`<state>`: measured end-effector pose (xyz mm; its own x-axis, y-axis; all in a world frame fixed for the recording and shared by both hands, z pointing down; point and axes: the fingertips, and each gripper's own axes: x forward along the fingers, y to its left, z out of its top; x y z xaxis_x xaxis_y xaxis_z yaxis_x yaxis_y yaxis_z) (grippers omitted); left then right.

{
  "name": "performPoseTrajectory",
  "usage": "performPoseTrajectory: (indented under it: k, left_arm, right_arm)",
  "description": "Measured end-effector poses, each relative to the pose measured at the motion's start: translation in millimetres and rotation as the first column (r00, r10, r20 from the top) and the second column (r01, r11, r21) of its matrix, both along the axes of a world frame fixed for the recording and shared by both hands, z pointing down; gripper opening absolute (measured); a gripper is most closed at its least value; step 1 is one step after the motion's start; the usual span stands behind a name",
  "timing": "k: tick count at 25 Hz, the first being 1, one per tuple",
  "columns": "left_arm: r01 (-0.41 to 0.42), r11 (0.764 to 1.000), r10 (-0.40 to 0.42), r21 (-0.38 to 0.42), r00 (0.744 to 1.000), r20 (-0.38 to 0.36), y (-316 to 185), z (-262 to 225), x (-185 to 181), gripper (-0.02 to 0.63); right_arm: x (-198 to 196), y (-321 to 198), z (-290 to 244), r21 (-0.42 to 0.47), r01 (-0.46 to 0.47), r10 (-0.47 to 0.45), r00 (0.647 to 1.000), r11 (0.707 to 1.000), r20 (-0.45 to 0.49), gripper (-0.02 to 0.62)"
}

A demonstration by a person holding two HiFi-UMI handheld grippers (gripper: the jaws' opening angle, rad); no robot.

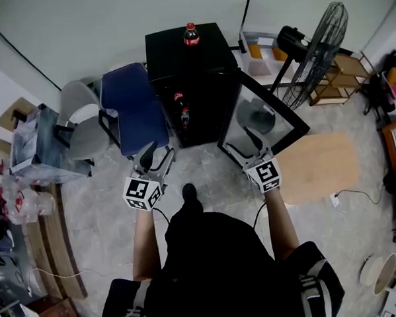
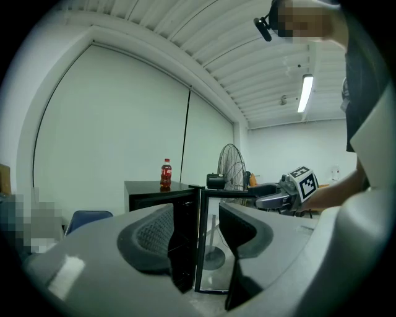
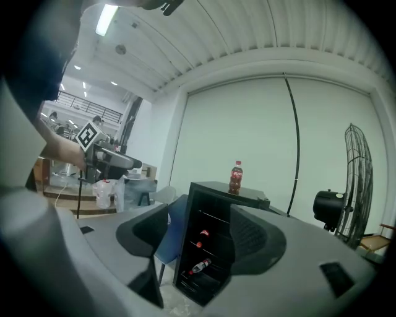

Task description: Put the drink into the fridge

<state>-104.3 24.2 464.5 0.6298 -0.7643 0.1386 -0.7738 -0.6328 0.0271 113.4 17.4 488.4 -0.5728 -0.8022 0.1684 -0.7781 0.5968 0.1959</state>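
Two grippers hung empty in front of the fridge (image 1: 179, 56), low in the centre of the head view. The left gripper (image 1: 157, 155) had its jaws spread wide with nothing between the pads, and the right gripper (image 1: 250, 145) was spread and bare as well.

The drink (image 1: 191, 34), a small cola bottle with a red cap, stood upright on the fridge's black top at the upper centre of the frame, well apart from both grippers. It looked full, so it would probably be fairly heavy for its size. It would also be stiff, smooth and round, and likely to slip or topple if nudged. The labelled body seemed the best place to hold it, since the cap was too narrow.

At the left, a grey chair (image 1: 83, 121) and a blue chair (image 1: 132, 108) crowded the fridge's left side, leaving little room there. The fridge mouth was open, and a few bottles lay on its shelves, though how many was hard to tell. The glass door (image 1: 262, 118) swung out toward the lower right, with its edge near the right gripper. A fan (image 1: 318, 52) stood beyond it at the upper right. The straight path from the front looked open.
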Motion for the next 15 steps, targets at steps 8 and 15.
performPoseTrajectory:
  k: [8, 15]
  left_arm:
    - [-0.03, 1.0, 0.03, -0.005, 1.0, 0.003, -43.0, -2.1, -4.9, 0.225]
    - [-0.064, 0.998, 0.064, -0.009, 0.998, 0.008, -72.3, -5.0, -11.1, 0.225]
  right_arm:
    - [-6.6, -41.3, -7.8, 0.005, -0.021, 0.021, 1.0, 1.0, 0.0, 0.304]
    - [-16.7, -68.6, -13.3, 0.009, -0.04, 0.04, 0.999, 0.999, 0.001, 0.299]
